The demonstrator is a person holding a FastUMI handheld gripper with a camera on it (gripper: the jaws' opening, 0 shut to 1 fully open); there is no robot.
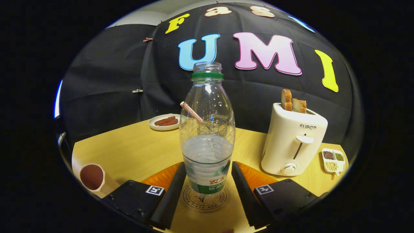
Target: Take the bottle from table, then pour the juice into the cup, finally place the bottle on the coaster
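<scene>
Setting: a wooden table (136, 145) is standing in front of the booth's black cloth wall.
Gripper view, bottle: the clear, uncapped bottle (207, 129) is standing upright on the round coaster (204, 198), partly filled with liquid.
Gripper view, claw: the gripper (207, 184) is sitting with its fingers spread to either side of the bottle's lower part, a sliver of gap showing at each side, so nothing is being pinched.
Cup: the cup (93, 178) is resting on the table to the left of the fingers, showing dark liquid inside.
Toaster: a white toaster (292, 142) is standing to the right of the bottle, with bread slices (292, 103) poking up from it.
Plate: a small plate (163, 122) is lying beyond the bottle, carrying reddish pieces.
Dish: a divided dish (333, 160) of seeds is sitting just right of the toaster.
</scene>
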